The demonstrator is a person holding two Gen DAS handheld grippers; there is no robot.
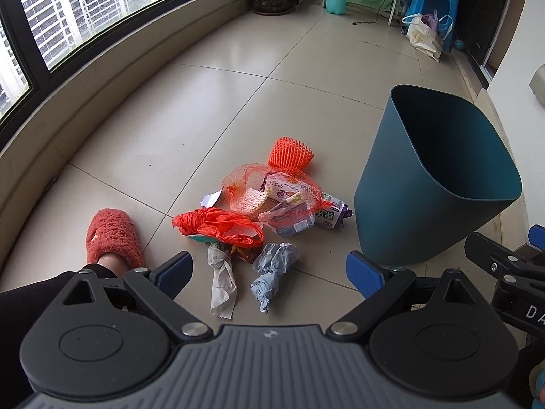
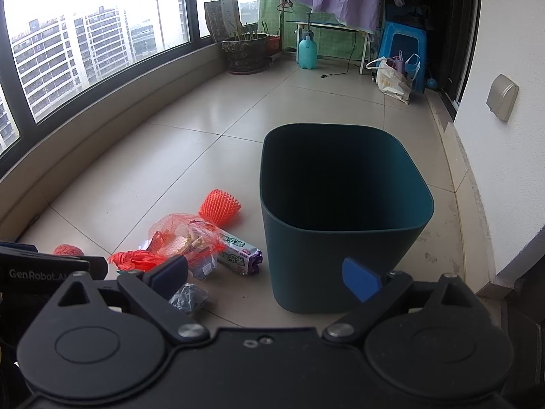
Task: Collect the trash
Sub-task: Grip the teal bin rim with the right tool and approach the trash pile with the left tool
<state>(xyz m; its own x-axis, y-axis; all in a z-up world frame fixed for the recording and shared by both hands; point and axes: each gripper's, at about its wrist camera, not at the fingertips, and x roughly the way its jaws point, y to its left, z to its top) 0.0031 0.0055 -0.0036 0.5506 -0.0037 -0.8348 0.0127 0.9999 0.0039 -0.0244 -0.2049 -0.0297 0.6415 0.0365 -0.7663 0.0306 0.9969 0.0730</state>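
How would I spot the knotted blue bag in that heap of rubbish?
Find the dark teal bin standing on the tiled floor; the rubbish heap lies just to its left. At the heap's near edge, beside a knotted whitish bag, lies the knotted blue bag, the only pale grey-blue piece among orange-red ones.

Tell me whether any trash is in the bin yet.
No: the teal bin looks empty inside, and the trash pile lies on the floor beside it.

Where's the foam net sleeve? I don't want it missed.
In both views the foam net sleeve lies on the floor at the pile's far end, left of the bin, behind the mesh bag.
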